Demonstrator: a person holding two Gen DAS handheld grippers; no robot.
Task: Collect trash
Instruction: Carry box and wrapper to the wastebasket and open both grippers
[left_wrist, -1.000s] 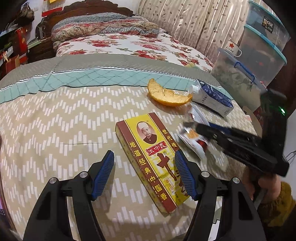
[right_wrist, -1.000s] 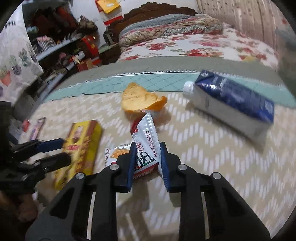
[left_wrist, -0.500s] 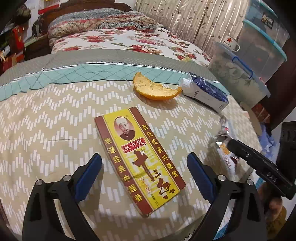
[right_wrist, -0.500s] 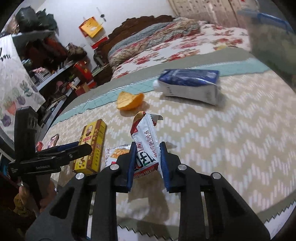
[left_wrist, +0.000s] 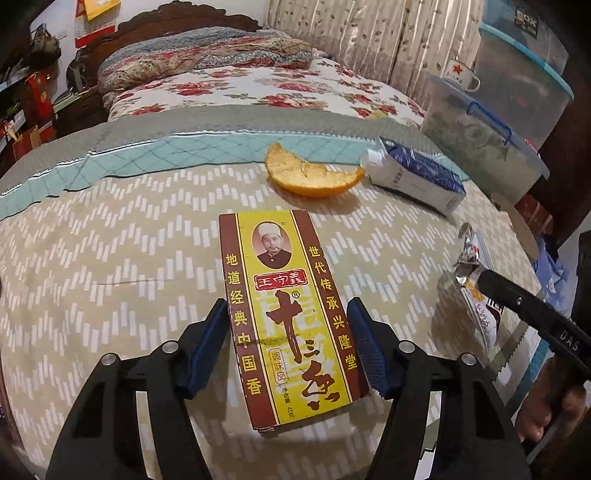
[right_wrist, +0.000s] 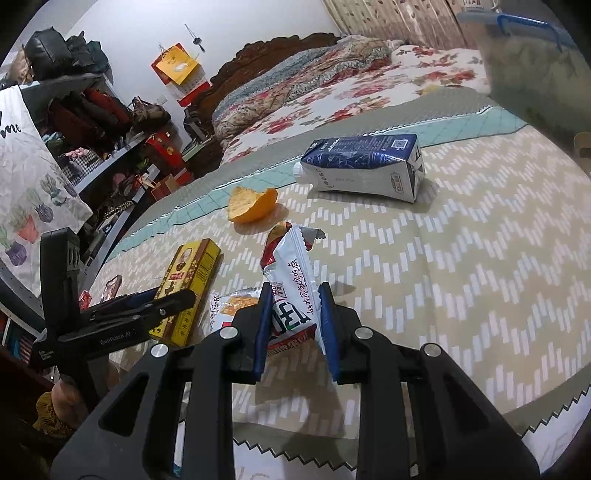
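Trash lies scattered over the beige zigzag-patterned tablecloth (left_wrist: 110, 258): a flat yellow-and-brown cardboard spice box (left_wrist: 288, 306), a curled piece of orange peel (left_wrist: 310, 177), a blue-and-white drink carton (left_wrist: 417, 177) on its side, and a white-and-red crinkled foil snack wrapper (right_wrist: 291, 288). The right gripper (right_wrist: 293, 328) is clamped on the wrapper, pinching its lower part so the torn top stands up between the pads; a second printed wrapper (right_wrist: 231, 304) shows just behind, and whether it is caught in the same pinch is hard to tell. The left gripper (left_wrist: 288, 347) straddles the near half of the spice box, jaws apart, with blue pads (left_wrist: 207, 343) close to both long edges; contact on either side cannot be confirmed. So one item looks secured and a second grasp is being set up. The next move likely calls for closing squarely on the box's long sides, low enough that it does not pivot or slip out.
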